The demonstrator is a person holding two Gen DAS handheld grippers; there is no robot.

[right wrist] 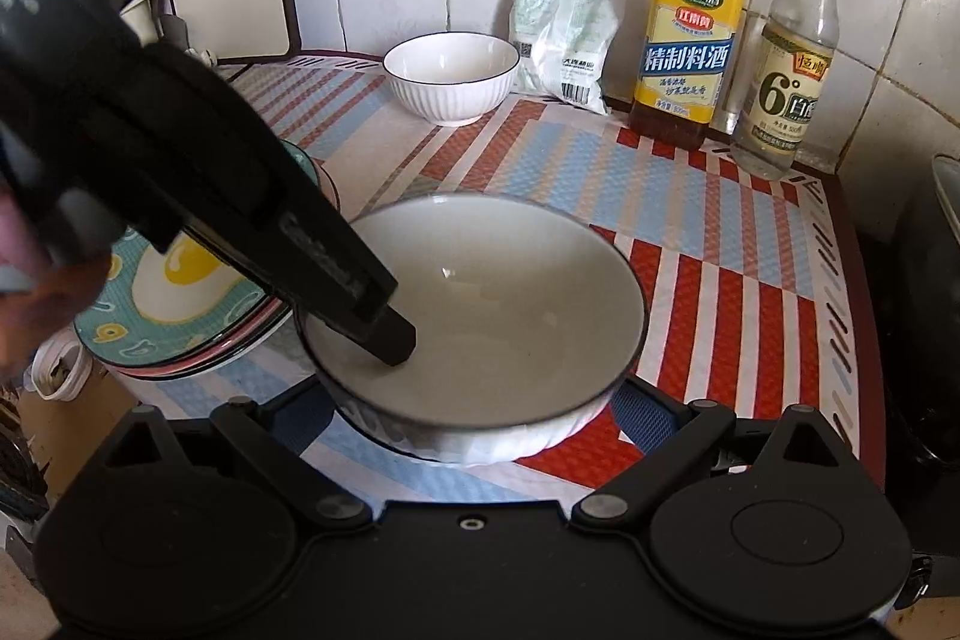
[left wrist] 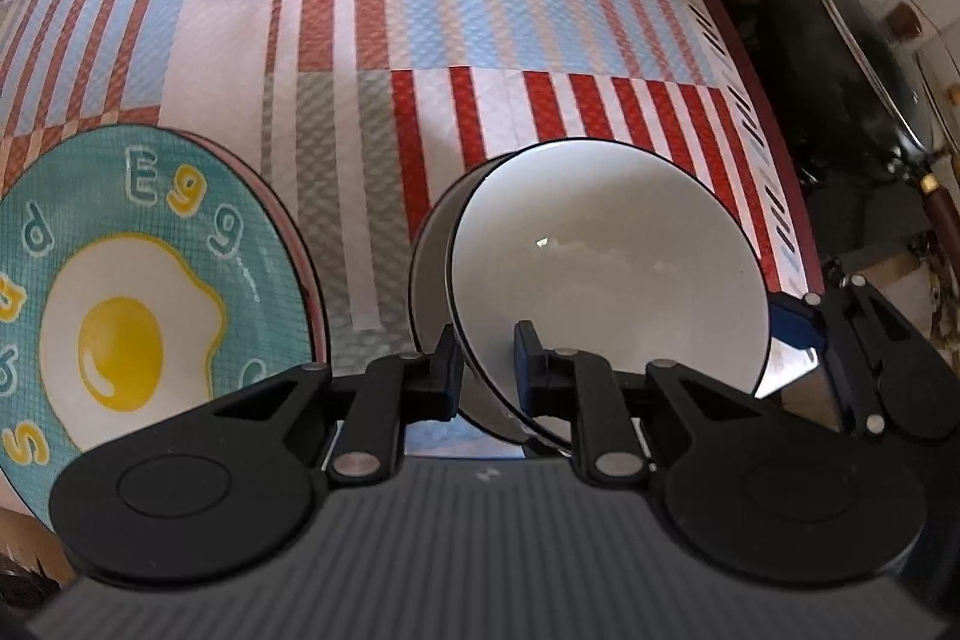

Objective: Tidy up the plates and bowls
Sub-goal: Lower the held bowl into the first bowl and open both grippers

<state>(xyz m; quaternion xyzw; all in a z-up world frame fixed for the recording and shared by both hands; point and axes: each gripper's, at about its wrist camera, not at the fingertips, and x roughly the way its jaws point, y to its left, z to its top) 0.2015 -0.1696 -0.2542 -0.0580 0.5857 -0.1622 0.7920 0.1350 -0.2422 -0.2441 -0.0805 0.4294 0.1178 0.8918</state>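
A kitchen desk covered by a striped red, blue and white mat (right wrist: 690, 244). The landmark is a large white bowl (right wrist: 498, 316) with a thin dark rim, near the front edge of the mat.

The left gripper (left wrist: 489, 364) reaches into this bowl from the left, its jaws pinching the bowl's near-left rim: one finger (left wrist: 447, 370) outside the wall, the other inside. In the left wrist view a second rim shows just behind the bowl's left side, so it looks to sit in another bowl (left wrist: 429, 256); whether it fully rests there cannot be told.

The right gripper (right wrist: 480, 436) faces the bowl from the front, jaws spread wide to either side of the bowl's base, not visibly touching it.

Left of the bowl, just beside it, lies a stack of plates (right wrist: 180, 304); the top one is teal with a fried egg picture.

Behind the bowl, well apart and toward the tiled wall, stands a smaller white ribbed bowl (right wrist: 450, 76). Right of that one lean white packets (right wrist: 564, 34), then a tall bottle (right wrist: 690, 22) with a yellow label, then a clear vinegar bottle (right wrist: 786, 58).

Far right of the bowl, off the mat, sits a dark wok (left wrist: 852, 88).
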